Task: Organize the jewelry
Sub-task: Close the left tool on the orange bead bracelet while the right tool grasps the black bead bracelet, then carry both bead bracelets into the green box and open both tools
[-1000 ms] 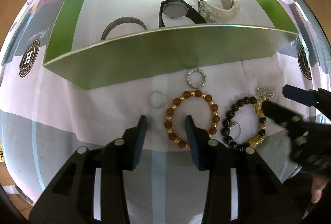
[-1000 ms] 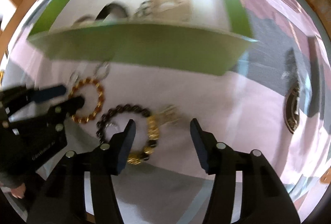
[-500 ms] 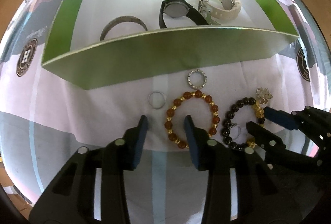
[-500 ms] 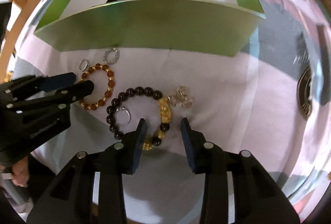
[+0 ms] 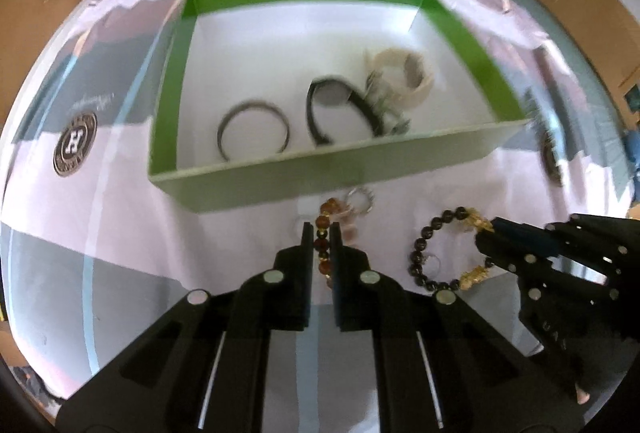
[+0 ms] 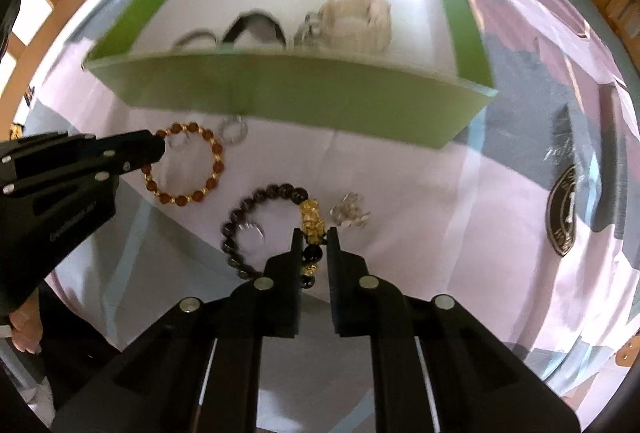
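left wrist: your left hand-held gripper (image 5: 321, 233) is closing, pinching the amber bead bracelet (image 5: 323, 245) just before the green box (image 5: 320, 173); beads partly hidden, blurred | right wrist: your right hand-held gripper (image 6: 314, 239) is closing, pinching the dark bead bracelet (image 6: 276, 193) at its gold charm, near that box (image 6: 304, 93); watches inside smeared

Both my grippers pitch steeply down. Left gripper (image 5: 321, 233) jaws closing, pads pinching the amber bead bracelet (image 6: 188, 165). Right gripper (image 6: 314, 237) jaws closing too, pinched on the black bead bracelet (image 6: 264, 217) at its gold charm. A bit of hand (image 6: 24, 329) shows behind the left one
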Action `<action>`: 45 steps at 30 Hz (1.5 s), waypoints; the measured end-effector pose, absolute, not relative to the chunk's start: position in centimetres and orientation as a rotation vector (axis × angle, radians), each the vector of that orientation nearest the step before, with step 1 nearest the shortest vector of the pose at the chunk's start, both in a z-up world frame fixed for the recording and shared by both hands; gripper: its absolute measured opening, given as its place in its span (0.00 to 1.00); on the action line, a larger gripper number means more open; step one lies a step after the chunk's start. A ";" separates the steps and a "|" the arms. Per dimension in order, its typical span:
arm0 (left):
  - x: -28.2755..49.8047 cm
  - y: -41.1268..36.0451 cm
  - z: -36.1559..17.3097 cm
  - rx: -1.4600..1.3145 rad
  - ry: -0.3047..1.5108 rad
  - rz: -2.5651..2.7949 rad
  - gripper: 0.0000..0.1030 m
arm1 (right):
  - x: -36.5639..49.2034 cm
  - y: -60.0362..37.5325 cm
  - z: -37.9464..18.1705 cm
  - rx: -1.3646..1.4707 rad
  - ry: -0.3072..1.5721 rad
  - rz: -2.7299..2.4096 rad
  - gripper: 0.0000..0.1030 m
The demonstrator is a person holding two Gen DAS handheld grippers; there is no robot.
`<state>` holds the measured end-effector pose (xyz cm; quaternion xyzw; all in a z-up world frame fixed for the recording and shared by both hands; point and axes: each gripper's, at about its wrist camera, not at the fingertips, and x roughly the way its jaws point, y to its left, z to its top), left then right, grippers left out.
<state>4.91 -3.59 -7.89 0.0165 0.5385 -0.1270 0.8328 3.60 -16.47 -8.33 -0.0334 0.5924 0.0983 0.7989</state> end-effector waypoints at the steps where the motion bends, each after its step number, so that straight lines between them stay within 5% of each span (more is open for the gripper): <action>1: 5.0 -3.6 -7.3 0.033 1.125 -0.274 0.07 | 3.7 -16.7 -7.8 -0.062 1.256 0.215 0.11; 36: 5.1 -3.7 -6.2 -0.006 1.077 -0.317 0.07 | 3.0 -15.7 -2.9 0.026 1.071 0.319 0.08; 40: 5.4 -3.6 -7.2 -0.018 1.115 -0.306 0.07 | 4.4 -15.7 -5.7 0.014 1.151 0.269 0.30; 45: 5.3 -3.6 -7.4 -0.012 1.122 -0.305 0.07 | 6.8 -17.0 -8.9 0.037 1.245 0.193 0.32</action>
